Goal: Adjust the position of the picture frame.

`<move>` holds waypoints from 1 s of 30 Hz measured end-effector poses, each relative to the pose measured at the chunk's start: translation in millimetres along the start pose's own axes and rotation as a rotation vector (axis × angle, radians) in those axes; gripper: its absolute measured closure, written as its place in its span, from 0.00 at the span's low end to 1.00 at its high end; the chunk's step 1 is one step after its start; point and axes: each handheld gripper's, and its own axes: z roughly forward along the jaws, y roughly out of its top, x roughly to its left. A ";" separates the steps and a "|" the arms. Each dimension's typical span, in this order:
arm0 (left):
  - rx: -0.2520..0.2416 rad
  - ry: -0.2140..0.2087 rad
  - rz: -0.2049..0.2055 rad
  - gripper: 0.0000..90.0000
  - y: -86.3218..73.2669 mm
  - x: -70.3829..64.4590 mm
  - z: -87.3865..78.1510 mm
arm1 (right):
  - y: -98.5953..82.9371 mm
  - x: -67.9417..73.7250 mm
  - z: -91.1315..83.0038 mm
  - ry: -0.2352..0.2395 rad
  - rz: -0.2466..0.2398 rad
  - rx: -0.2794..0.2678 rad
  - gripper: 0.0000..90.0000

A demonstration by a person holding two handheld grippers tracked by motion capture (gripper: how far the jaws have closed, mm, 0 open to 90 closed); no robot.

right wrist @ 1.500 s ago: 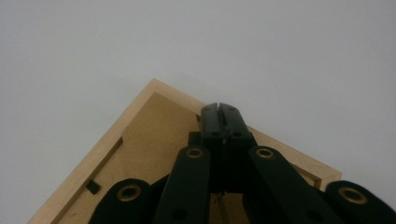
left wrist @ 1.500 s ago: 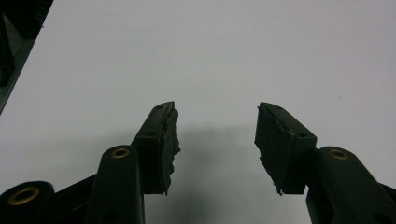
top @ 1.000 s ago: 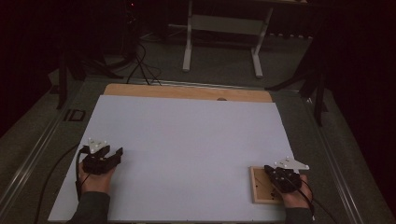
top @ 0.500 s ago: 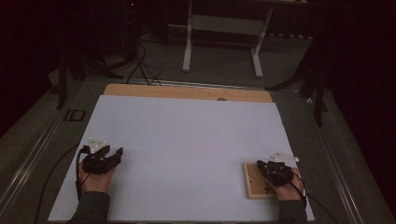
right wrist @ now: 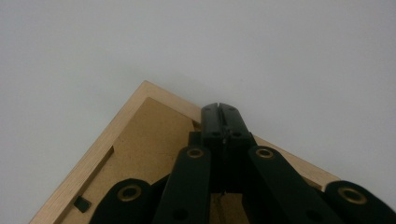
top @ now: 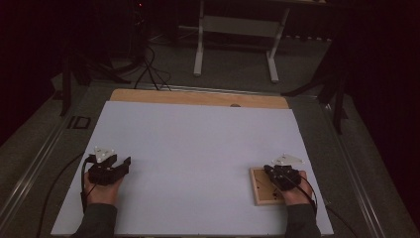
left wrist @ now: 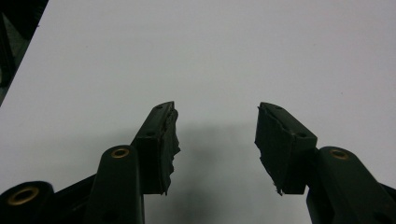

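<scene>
A small wooden picture frame lies back side up on the white sheet, near the front right. In the right gripper view its pale rim and brown backing board run under my jaws. My right gripper hovers over the frame's far edge. Its jaws are pressed shut, and I see nothing between them. My left gripper rests at the front left with its jaws wide apart. In the left gripper view there is just bare white sheet between the worn pads.
The white sheet covers most of the table. A wooden strip shows along the far edge. Metal rails run down both sides. Cables and a stand's legs lie on the dark floor beyond.
My right gripper has moved a little left and farther over the wooden frame. The left gripper has stayed in place, still open.
</scene>
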 end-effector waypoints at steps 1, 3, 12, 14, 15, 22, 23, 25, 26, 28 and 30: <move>0.000 0.000 0.000 0.53 0.1 0.0 0.0 | 1.4 0.8 1.6 0.001 -0.004 -0.002 1.00; 0.001 0.000 0.001 0.53 0.1 -0.1 0.1 | 4.3 3.2 4.2 0.003 -0.011 -0.004 1.00; 0.005 -0.003 0.010 0.53 0.1 -1.3 0.2 | 19.2 17.2 17.9 0.038 -0.054 -0.013 1.00; 0.004 -0.004 0.009 0.53 0.1 -1.1 0.2 | 22.4 20.1 21.0 0.048 -0.062 -0.017 1.00; 0.004 -0.004 0.008 0.53 0.1 -0.9 0.1 | 23.9 21.3 22.4 0.054 -0.064 -0.018 1.00; 0.006 -0.006 0.011 0.53 0.2 -1.5 0.3 | 35.5 34.4 32.2 0.079 -0.093 -0.022 1.00; 0.005 -0.006 0.011 0.53 0.2 -1.5 0.3 | 37.1 36.6 33.8 0.083 -0.099 -0.025 1.00; 0.006 -0.006 0.011 0.53 0.2 -1.3 0.3 | 40.5 41.5 36.8 0.098 -0.108 -0.030 1.00; 0.007 -0.006 0.012 0.53 0.2 -1.1 0.3 | 42.2 44.1 38.2 0.106 -0.111 -0.031 1.00; 0.009 -0.005 0.012 0.53 0.2 -1.0 0.5 | 45.9 49.9 41.3 0.120 -0.117 -0.035 1.00; 0.010 -0.005 0.013 0.53 0.2 -1.1 0.6 | 49.9 55.9 44.6 0.135 -0.130 -0.038 1.00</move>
